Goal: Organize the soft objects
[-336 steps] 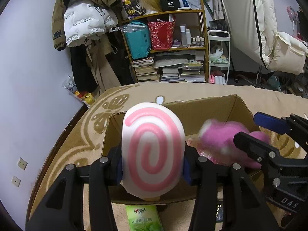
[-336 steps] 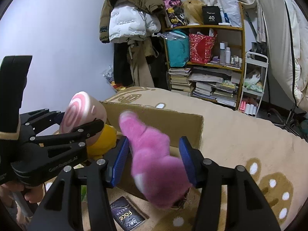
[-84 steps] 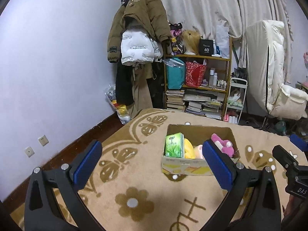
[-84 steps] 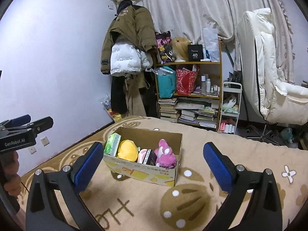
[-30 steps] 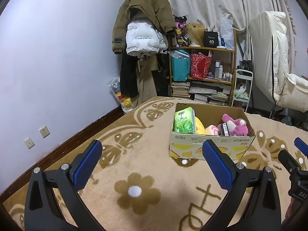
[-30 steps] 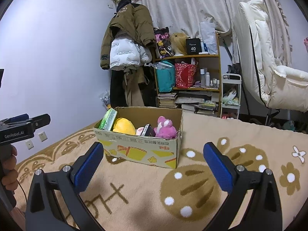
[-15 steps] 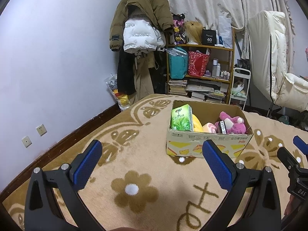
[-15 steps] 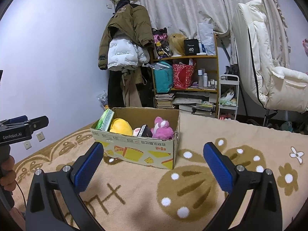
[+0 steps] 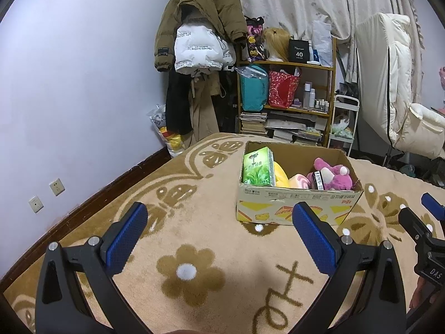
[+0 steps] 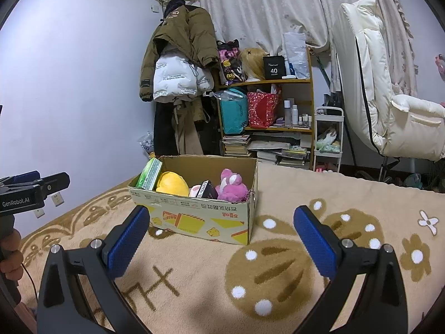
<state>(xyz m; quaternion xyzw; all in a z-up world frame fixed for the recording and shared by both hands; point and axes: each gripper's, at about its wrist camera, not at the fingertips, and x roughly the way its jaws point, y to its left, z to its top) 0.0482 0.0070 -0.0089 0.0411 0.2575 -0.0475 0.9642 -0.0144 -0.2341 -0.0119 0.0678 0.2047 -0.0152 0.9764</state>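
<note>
Both the left gripper [image 9: 219,235] and right gripper [image 10: 221,236] hung spread wide and empty; the box [image 10: 194,217] held what looked like 5 items.

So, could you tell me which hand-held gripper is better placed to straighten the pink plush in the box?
Probably the right hand-held gripper: open and empty, on the side of the box where the pink plush sits. The left one faces the green-pack end.

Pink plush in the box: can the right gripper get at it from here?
Probably yes. The pink plush sits exposed at the open top of the cardboard box, and the right gripper is open with only blanket between.
</note>
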